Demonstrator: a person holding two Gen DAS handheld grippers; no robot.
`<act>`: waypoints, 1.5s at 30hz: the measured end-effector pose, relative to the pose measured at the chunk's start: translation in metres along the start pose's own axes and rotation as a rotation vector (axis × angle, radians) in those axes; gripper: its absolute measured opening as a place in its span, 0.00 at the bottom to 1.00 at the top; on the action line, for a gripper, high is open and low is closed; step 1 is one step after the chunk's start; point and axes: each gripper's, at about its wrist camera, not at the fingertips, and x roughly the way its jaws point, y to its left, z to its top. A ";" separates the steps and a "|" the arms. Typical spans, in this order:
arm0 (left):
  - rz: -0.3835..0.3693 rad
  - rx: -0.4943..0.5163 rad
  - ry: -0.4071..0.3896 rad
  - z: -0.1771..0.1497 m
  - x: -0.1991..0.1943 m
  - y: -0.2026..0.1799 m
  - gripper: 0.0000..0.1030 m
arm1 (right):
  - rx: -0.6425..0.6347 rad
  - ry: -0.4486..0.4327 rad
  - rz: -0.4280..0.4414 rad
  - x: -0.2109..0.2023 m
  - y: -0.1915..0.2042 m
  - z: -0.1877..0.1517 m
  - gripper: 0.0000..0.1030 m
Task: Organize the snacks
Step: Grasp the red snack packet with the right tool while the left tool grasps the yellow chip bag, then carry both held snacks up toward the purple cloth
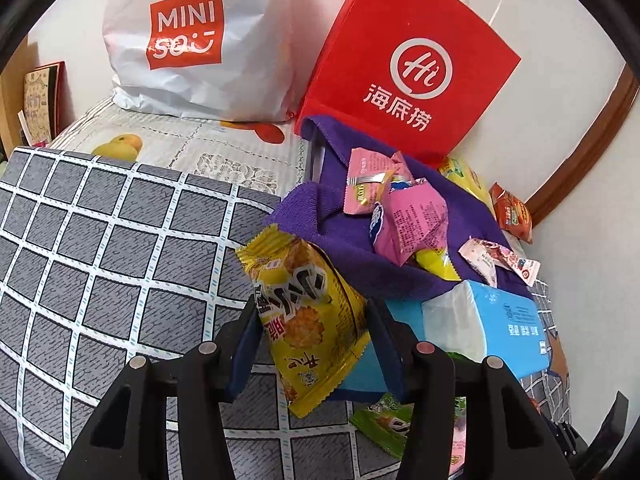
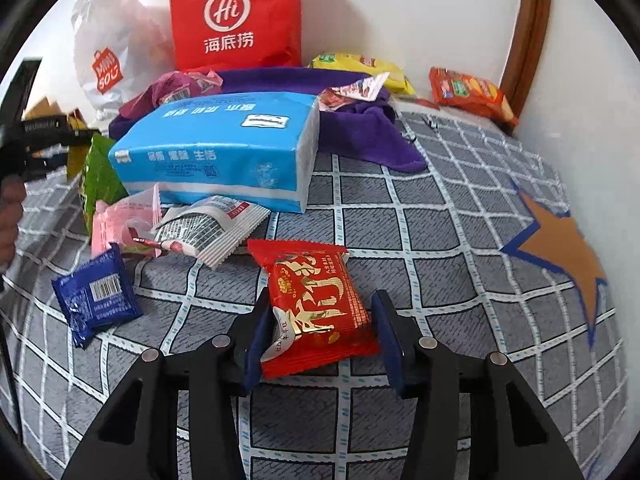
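Two tools, each gripping snack: left tool [image 1: 314,334] yellow packet [image 1: 308,320], right tool [image 2: 320,330] red packet [image 2: 318,306].

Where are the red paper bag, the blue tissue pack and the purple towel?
red paper bag [image 1: 408,64], left wrist view, printed front.
blue tissue pack [image 2: 216,152], right wrist view, long side.
purple towel [image 1: 352,248], left wrist view, front fold.

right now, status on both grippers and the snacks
Left gripper shut on yellow cracker packet, lifted. Right gripper shut on red snack packet. Blue tissue pack and loose snacks crowd the purple towel ahead.
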 end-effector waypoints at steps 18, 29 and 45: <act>-0.061 -0.003 0.016 0.002 -0.020 -0.002 0.48 | 0.168 -0.085 0.083 -0.075 0.002 0.020 0.46; -0.073 0.021 0.062 -0.010 -0.069 -0.006 0.48 | 0.075 -0.172 0.082 -0.107 0.036 0.054 0.46; -0.073 0.119 0.063 0.008 -0.108 -0.062 0.48 | 0.087 -0.185 0.050 -0.100 0.034 0.114 0.46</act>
